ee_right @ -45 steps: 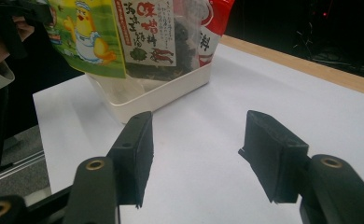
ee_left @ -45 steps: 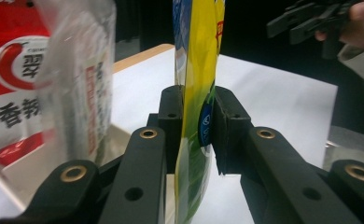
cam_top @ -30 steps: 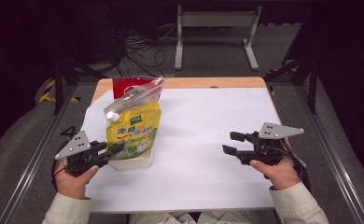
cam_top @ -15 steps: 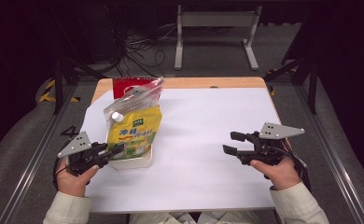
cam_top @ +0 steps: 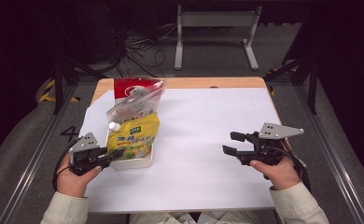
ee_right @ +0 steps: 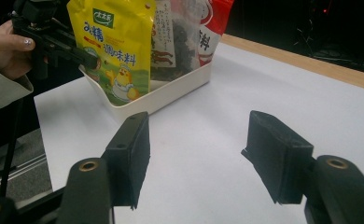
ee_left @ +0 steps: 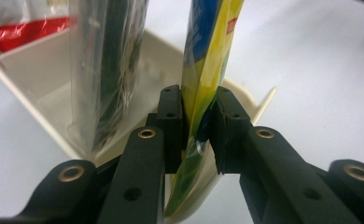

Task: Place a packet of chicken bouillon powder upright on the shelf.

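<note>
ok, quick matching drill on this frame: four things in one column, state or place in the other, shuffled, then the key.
Things:
1. left gripper
2. right gripper
3. yellow pouch
4. white tray

States or places:
A. stands upright in the tray, nearest the person
B. jaws apart, nothing between them
C. sits on the white table cover, bags inside it
D. jaws pinched on a bag's edge

Pairs: 1-D, 2-B, 3-A, 4-C

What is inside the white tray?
The white tray holds three upright pouches: a yellow pouch, a clear dark-filled bag, and a red pouch. The pouches hide the tray's floor.
</note>
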